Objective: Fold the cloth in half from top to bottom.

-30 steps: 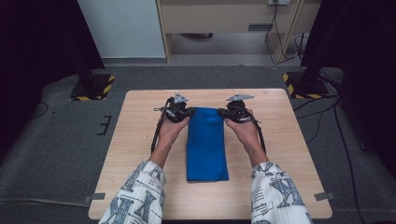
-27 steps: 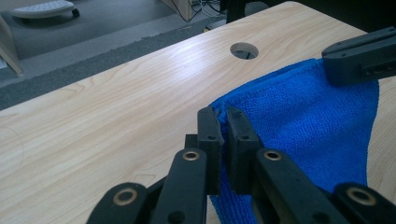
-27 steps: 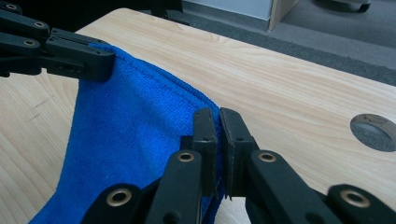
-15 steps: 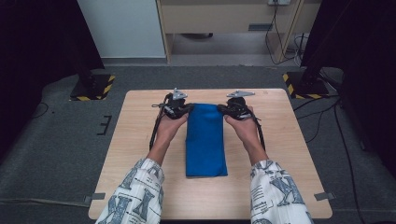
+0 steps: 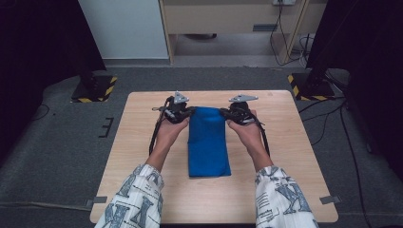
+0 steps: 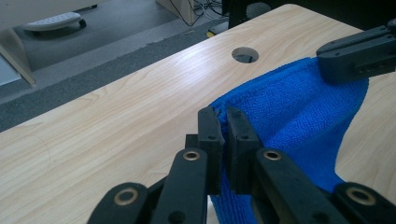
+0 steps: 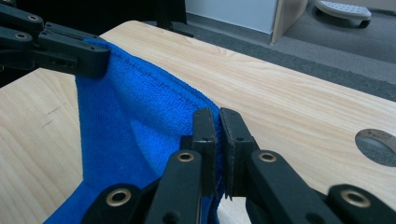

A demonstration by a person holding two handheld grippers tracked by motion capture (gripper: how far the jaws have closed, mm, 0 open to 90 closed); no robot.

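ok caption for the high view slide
Two hand-held grippers, left and right, pinch a folded blue terry cloth's far corners.

1. The cloth (image 5: 207,142) at the centre of the high view is a solid bright blue.
2. The table (image 5: 290,156) is pale wood with a light grain.
3. Both grippers, left gripper (image 5: 186,112) and right gripper (image 5: 227,114), are black, each topped by a grey plate.
4. The sleeves (image 5: 135,199) at the bottom edge are white with a dark blue-grey print.
5. The floor (image 5: 57,142) is dark grey.
6. The stand bases (image 5: 92,90) at mid-left and mid-right carry yellow-and-black stripes.
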